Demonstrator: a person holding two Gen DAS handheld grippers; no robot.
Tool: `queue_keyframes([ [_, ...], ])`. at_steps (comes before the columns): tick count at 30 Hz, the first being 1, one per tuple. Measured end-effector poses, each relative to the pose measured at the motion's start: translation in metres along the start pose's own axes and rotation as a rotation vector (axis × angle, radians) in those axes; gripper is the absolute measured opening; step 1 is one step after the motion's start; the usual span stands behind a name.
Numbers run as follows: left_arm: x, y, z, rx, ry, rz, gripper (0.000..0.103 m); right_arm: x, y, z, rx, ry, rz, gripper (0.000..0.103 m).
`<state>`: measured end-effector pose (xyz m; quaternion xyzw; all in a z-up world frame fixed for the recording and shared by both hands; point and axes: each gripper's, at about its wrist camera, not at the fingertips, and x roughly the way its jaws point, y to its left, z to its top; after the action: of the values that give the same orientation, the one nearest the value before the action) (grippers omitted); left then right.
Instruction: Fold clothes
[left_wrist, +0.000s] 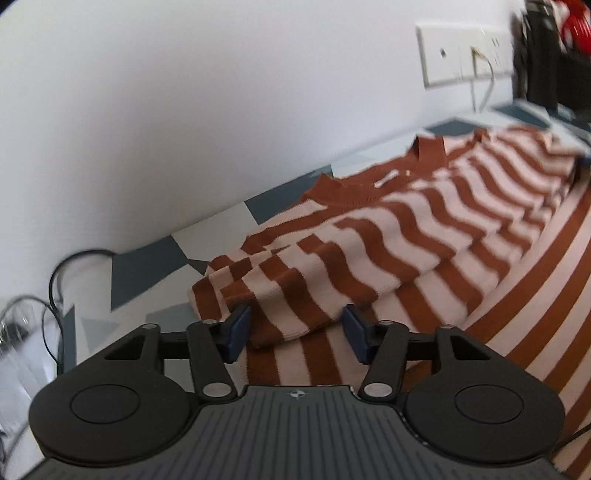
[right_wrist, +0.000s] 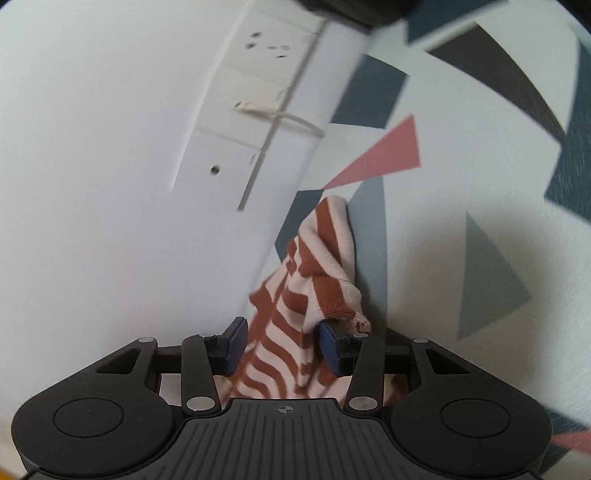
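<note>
My left gripper (left_wrist: 297, 334) is standing open, its pads straddling the folded sleeve of the striped sweater (left_wrist: 388, 236) lying on the patterned tabletop (left_wrist: 147, 273). My right gripper (right_wrist: 282, 349) is gaping partway around bunched sweater fabric.

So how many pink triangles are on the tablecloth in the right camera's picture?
2. One pink triangle lies above the striped sweater, near the wall. A second pink patch shows at the lower right edge, partly cut off. More may be hidden.
</note>
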<state>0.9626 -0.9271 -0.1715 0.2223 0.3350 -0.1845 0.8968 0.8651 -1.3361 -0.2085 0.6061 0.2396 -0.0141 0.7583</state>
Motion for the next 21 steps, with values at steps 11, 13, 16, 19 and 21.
queue_keyframes([
  [11,-0.004,-0.012,-0.009,0.133,-0.037,-0.016,0.036,0.009,-0.013,0.002,0.141,-0.026,0.007,0.009],
  [13,-0.004,-0.019,-0.009,0.197,-0.042,-0.018,0.030,0.008,-0.017,0.004,0.159,-0.033,0.011,0.008],
  [16,-0.003,-0.021,-0.008,0.251,-0.041,-0.024,0.030,0.008,-0.023,0.006,0.194,-0.038,0.019,0.007],
  [19,0.000,-0.020,-0.004,0.295,-0.030,-0.043,0.031,0.009,-0.028,0.006,0.232,-0.037,0.034,0.007],
  [21,0.001,-0.022,-0.002,0.343,-0.027,-0.049,0.031,0.010,-0.029,0.005,0.235,-0.036,0.036,0.007],
])
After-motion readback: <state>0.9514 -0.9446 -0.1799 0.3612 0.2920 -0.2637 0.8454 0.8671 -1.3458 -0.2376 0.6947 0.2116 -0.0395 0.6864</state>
